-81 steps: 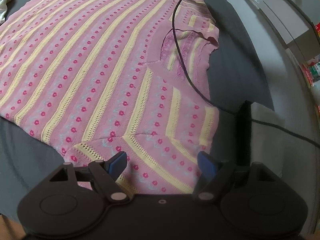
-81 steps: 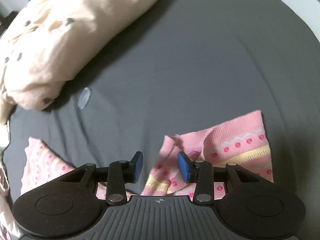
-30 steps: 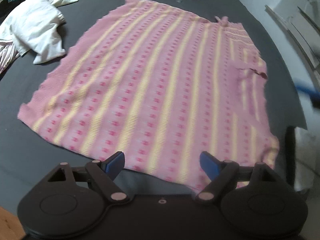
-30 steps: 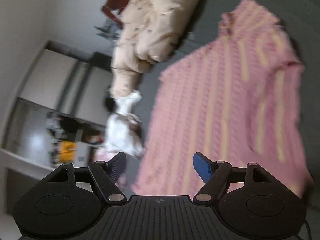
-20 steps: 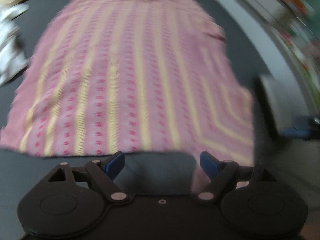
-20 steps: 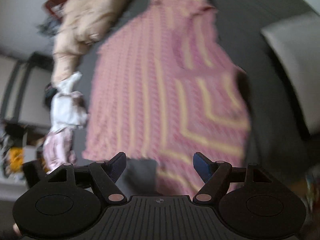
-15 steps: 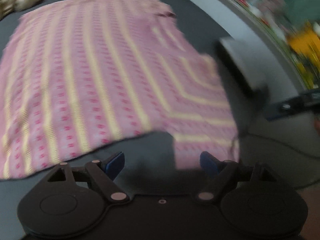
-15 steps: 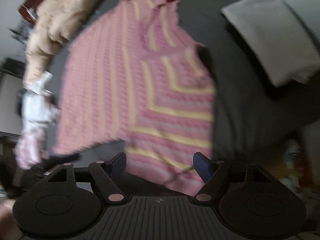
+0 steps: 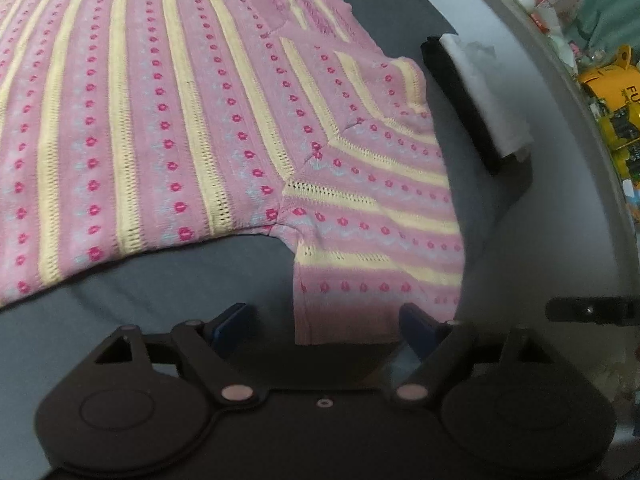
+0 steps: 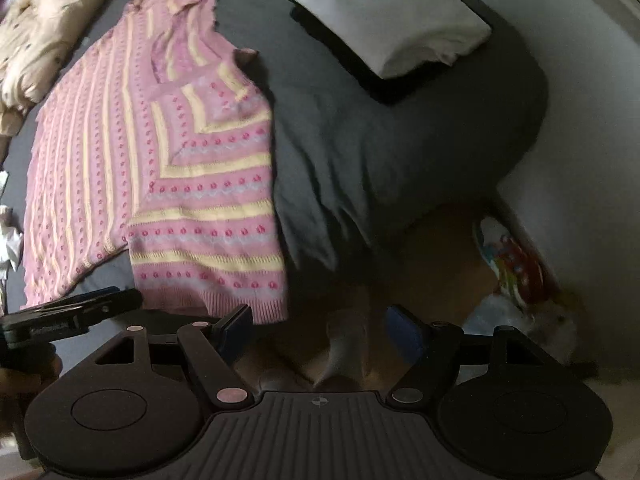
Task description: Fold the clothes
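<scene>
A pink knit sweater (image 9: pixel 160 120) with yellow stripes and red dots lies spread flat on the dark grey bed (image 9: pixel 160 292). Its sleeve (image 9: pixel 360 240) runs toward me. My left gripper (image 9: pixel 326 322) hangs just over the sleeve's cuff; its jaws are closing, the cuff lies between the blue pads, and they are not pressing on it. In the right wrist view the sweater (image 10: pixel 100 160) fills the left side and the sleeve cuff (image 10: pixel 240 300) ends just past the left pad. My right gripper (image 10: pixel 320 330) is open over the bed's edge, holding nothing.
A white pillow (image 10: pixel 384 20) lies on the bed right of the sweater. A beige quilt (image 10: pixel 40 28) is bunched at the far left. The bed's corner (image 10: pixel 400 160) drops to a floor with a colourful bag (image 10: pixel 512 260). Shelves of clutter (image 9: pixel 612 100) stand at the right.
Both grippers have swung from looking across the whole sweater to pointing down at its near sleeve. The left one has sunk to the cuff; the right one has swept over to the bed's edge.
</scene>
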